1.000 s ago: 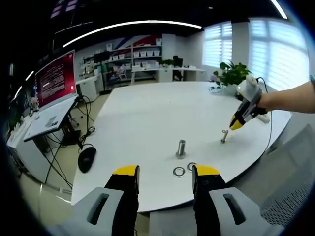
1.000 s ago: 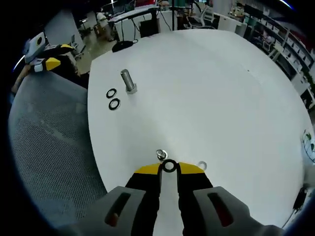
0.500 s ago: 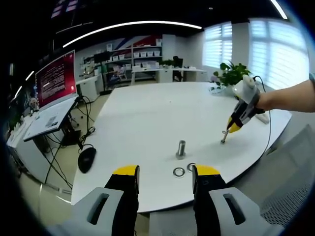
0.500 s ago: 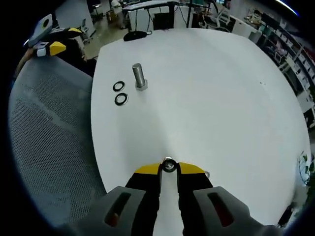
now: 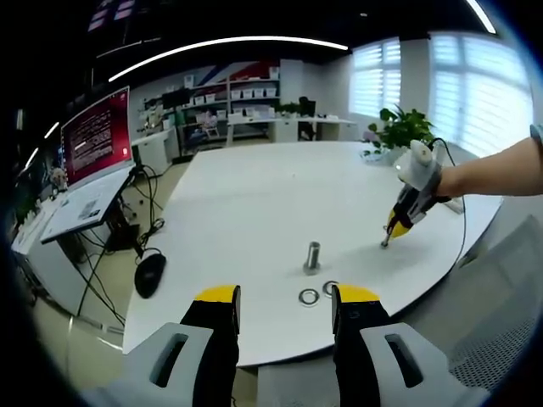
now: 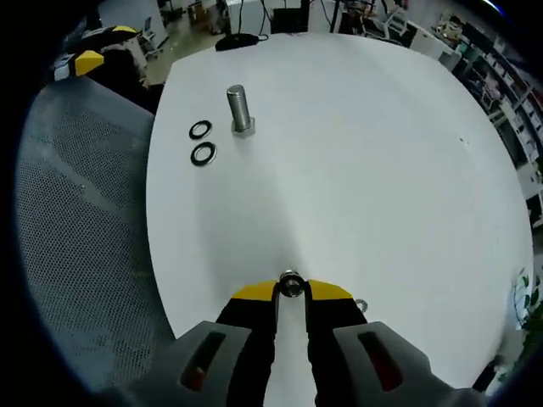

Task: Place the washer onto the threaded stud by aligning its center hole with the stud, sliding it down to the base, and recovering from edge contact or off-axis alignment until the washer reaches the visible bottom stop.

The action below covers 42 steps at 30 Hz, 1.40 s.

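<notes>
In the left gripper view I see my left gripper (image 5: 282, 307) hanging off the near edge of the white table (image 5: 254, 195), its yellow-tipped jaws spread wide with nothing between them. Just past the tips two loose washers (image 5: 319, 292) lie flat side by side on the tabletop, and just beyond them an upright bolt (image 5: 312, 257) stands on its head. Further right, my right gripper (image 5: 397, 227) comes in on a bare forearm, its yellow tips down at the top of the threaded stud (image 5: 386, 241). A potted plant (image 5: 399, 129) sits at the far edge and a red monitor (image 5: 95, 134) stands to the left.

In the right gripper view my right gripper (image 6: 291, 288) has its jaws drawn close, pinching the washer (image 6: 291, 284) right over the stud's top; I cannot tell how far down the stud the washer sits. The bolt (image 6: 238, 110) and the two loose washers (image 6: 202, 142) lie well apart from it, with a grey mesh surface (image 6: 76, 229) beside the table
</notes>
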Each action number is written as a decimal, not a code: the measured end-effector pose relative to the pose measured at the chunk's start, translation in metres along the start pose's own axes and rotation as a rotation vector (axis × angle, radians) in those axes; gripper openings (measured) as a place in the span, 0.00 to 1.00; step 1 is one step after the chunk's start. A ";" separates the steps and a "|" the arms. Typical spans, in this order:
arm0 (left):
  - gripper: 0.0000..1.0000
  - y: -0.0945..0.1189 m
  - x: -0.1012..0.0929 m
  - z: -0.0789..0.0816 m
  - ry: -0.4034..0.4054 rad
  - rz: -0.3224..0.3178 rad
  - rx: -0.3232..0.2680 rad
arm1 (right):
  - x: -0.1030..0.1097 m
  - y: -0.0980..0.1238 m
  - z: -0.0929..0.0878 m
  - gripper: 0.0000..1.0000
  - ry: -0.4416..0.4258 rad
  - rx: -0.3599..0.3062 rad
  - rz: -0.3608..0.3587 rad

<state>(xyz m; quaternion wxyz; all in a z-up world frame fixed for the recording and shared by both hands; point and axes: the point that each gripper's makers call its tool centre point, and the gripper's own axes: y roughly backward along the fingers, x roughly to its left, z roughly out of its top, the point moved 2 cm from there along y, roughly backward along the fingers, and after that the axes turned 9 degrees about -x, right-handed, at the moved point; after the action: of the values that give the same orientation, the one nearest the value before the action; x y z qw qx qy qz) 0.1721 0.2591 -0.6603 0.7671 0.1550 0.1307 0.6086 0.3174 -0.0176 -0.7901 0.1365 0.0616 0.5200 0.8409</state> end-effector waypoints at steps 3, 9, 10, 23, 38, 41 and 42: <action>0.41 0.000 0.000 0.000 -0.001 0.001 0.003 | 0.000 -0.007 -0.003 0.14 -0.002 0.015 -0.002; 0.41 0.000 0.001 -0.001 -0.001 0.003 0.005 | 0.002 -0.020 -0.009 0.14 0.010 0.039 -0.009; 0.41 0.000 0.001 -0.001 0.001 0.003 0.007 | 0.003 -0.021 -0.009 0.14 0.016 0.039 -0.009; 0.41 0.000 0.001 0.000 -0.002 0.005 0.004 | -0.024 0.006 -0.032 0.20 -0.066 0.034 -0.061; 0.41 0.000 0.000 -0.002 -0.004 0.005 0.016 | -0.064 -0.003 -0.050 0.20 -0.258 -0.019 -0.133; 0.41 0.000 0.000 -0.001 -0.004 0.002 0.011 | -0.066 -0.006 -0.050 0.19 -0.291 -0.035 -0.142; 0.41 0.000 0.000 -0.001 -0.002 0.004 0.010 | -0.067 -0.007 -0.049 0.19 -0.296 -0.042 -0.143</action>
<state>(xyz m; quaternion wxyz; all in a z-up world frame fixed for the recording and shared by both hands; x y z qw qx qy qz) 0.1718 0.2594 -0.6614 0.7653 0.1595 0.1327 0.6093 0.3705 -0.0761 -0.8160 0.2725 0.1448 0.4797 0.8214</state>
